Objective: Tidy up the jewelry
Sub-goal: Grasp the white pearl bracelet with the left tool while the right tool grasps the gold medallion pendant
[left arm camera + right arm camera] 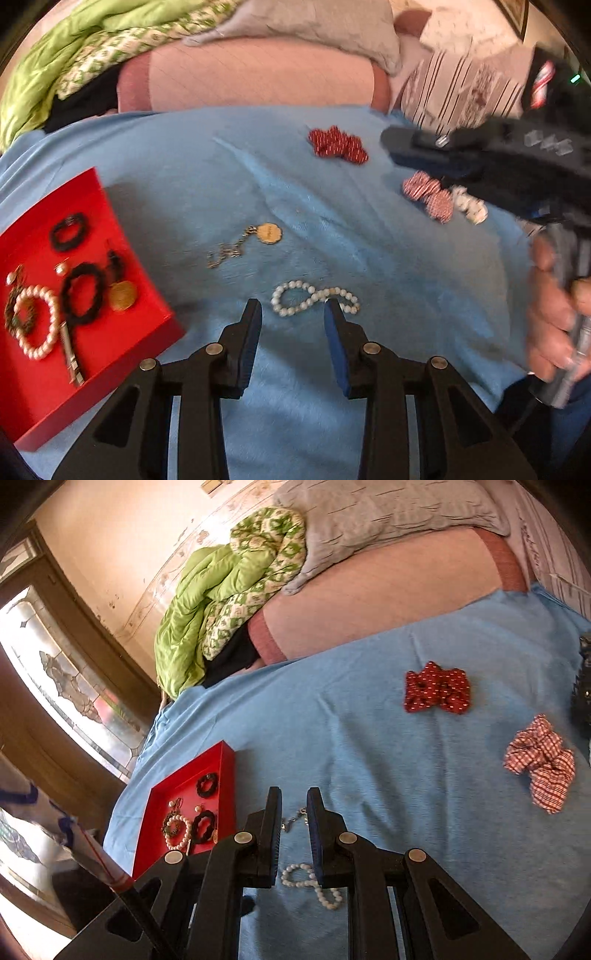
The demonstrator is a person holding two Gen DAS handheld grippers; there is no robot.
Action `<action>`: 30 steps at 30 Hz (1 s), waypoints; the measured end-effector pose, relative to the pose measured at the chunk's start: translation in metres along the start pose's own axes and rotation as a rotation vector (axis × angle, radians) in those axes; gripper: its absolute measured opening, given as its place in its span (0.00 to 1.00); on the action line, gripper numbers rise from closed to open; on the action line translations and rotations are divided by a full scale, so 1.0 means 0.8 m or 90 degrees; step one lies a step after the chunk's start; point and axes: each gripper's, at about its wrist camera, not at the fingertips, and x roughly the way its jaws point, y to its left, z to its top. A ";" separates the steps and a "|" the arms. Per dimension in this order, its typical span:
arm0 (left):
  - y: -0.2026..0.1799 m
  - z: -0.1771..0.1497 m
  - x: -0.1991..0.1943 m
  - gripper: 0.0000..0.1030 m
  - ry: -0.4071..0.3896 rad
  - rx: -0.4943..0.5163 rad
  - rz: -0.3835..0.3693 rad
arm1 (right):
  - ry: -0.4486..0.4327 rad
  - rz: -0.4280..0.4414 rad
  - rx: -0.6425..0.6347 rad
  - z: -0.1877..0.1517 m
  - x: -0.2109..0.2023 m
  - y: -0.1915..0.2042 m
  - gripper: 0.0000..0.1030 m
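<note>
- Jewelry is lying in two groups relative to the red tray (110, 206): several pieces are already resting inside it, and others are lying loose on the blue cloth (369, 258) beside it.
- Inside the tray, a white pearl bracelet (38, 325), two black hair ties (82, 293), a gold disc (123, 295) and a slim metal clip (70, 350) are sitting together, which suggests the tray is serving as the collecting place.
- Just off the tray's near corner, a pale bead bracelet (314, 299) is lying in a figure-eight; farther from the tray, a chain with a round pendant (267, 233) is waiting too.
- Well away from the tray, a red dotted scrunchie (338, 146) and a checked scrunchie (541, 762) are lying unsorted.
- Left gripper (293, 314) is hanging with its jaws parted and nothing between them, aimed at the bead bracelet, probably lining up to pick it and carry it to the tray.
- Right gripper (294, 801) is showing only a narrow gap between its fingers and is gripping nothing; it is hovering over the cloth on the side away from the tray, seemingly keeping clear.
</note>
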 end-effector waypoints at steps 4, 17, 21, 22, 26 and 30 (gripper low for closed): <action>-0.008 0.010 0.039 0.33 0.041 0.032 0.039 | 0.010 -0.004 0.001 0.000 0.006 -0.004 0.15; -0.010 -0.004 0.004 0.10 -0.047 0.081 -0.012 | 0.086 -0.034 -0.010 -0.006 0.077 -0.003 0.15; 0.012 0.009 -0.041 0.05 -0.115 0.055 -0.050 | 0.100 -0.055 -0.019 -0.010 0.095 0.000 0.21; 0.018 0.012 -0.049 0.05 -0.127 0.048 -0.053 | 0.104 -0.060 -0.021 -0.011 0.100 0.000 0.22; 0.047 0.019 -0.075 0.05 -0.160 0.014 -0.074 | 0.121 -0.068 -0.037 -0.016 0.118 0.005 0.23; 0.065 0.023 -0.109 0.05 -0.206 0.001 -0.075 | 0.145 -0.083 -0.082 -0.029 0.144 0.020 0.28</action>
